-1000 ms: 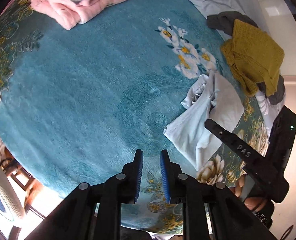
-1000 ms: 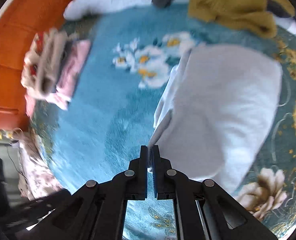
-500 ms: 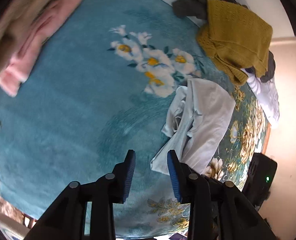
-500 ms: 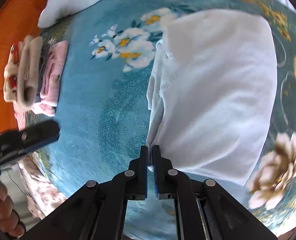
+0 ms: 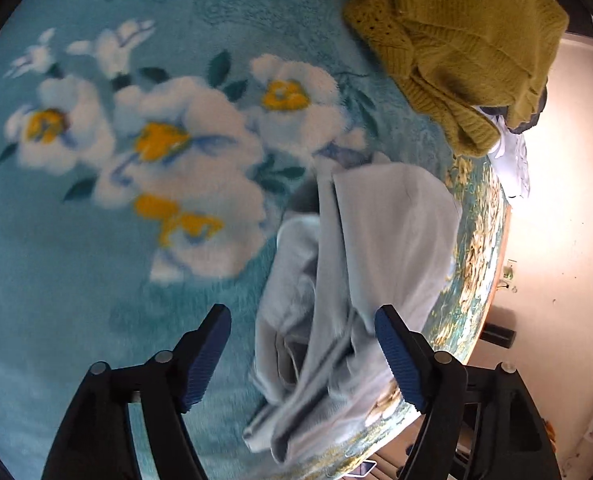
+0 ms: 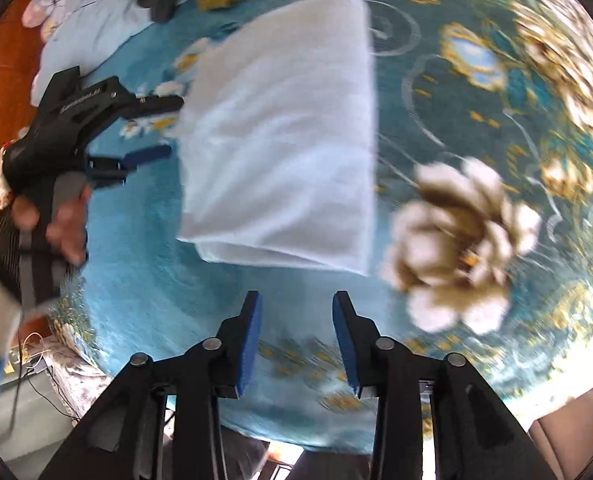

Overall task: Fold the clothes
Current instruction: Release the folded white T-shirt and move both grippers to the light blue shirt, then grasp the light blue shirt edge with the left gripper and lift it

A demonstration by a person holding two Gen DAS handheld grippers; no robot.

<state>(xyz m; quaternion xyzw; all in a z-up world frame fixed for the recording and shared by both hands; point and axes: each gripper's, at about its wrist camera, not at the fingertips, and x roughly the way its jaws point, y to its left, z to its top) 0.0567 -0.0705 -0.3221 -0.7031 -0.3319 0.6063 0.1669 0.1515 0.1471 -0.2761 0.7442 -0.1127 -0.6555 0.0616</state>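
The pale blue garment [image 6: 280, 136] lies part-folded on the floral blanket [image 5: 76, 280], near its edge, below the mustard sweater [image 5: 456, 48]. It looks light, thin and floppy, so it should sag and slide unless pinched at a corner or hem through all layers. The left gripper [image 5: 302, 354] has just been opening and straddles the bunched end without pressing it; the right gripper [image 6: 296, 334] has also just been opening, with nothing between its jaws. Only the left view shows the crumpled folds; only the right shows 1 smooth face and the person's hand [image 6: 52, 216].

A teal blanket [image 5: 76, 260] with white and gold flowers covers the surface; an orange wooden panel [image 6: 0, 80] stands beside it.
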